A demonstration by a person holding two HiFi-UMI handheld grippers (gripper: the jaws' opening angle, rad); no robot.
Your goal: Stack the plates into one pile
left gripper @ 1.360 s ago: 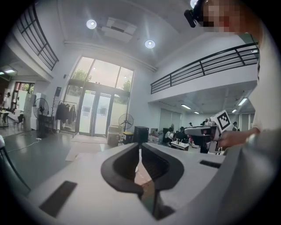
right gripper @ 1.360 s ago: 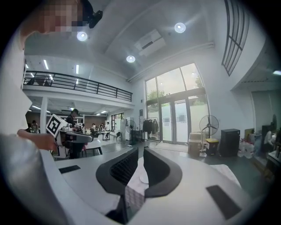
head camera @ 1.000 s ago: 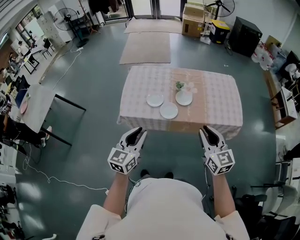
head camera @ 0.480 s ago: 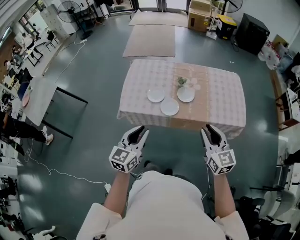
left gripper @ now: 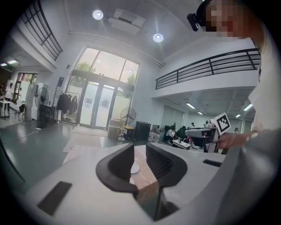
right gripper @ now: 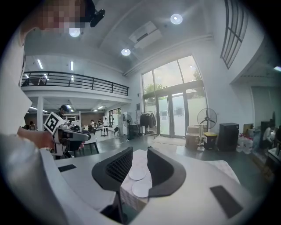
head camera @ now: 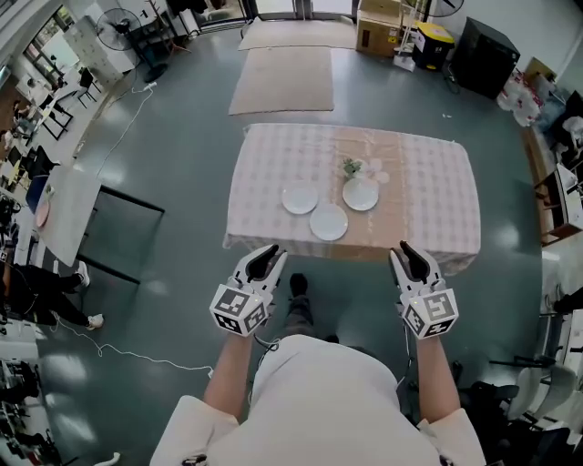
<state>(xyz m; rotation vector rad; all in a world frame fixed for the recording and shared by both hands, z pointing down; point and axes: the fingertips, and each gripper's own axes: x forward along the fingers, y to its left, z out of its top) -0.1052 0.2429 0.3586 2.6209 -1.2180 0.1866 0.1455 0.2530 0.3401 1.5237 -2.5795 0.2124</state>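
Three white plates lie apart on a table with a pale checked cloth (head camera: 428, 196): one at the left (head camera: 300, 198), one nearer the front (head camera: 329, 221), one at the right (head camera: 361, 193). My left gripper (head camera: 265, 259) and right gripper (head camera: 412, 258) hang side by side in the air short of the table's near edge, both open and empty. The left gripper view shows its jaws (left gripper: 139, 151) apart, with a plate (left gripper: 134, 168) far off in the gap. Between the parted jaws of the right gripper (right gripper: 139, 154), two plates (right gripper: 137, 174) show in the distance.
A small flower vase (head camera: 350, 167) stands behind the plates. Two mats (head camera: 282, 77) lie on the floor beyond the table. Cardboard boxes (head camera: 378, 25) and a black cabinet (head camera: 484, 56) stand at the back; a white side table (head camera: 64, 209) is at the left.
The person has stepped toward the table, one foot now forward. Both grippers have come closer to its near edge, still level with each other and empty.
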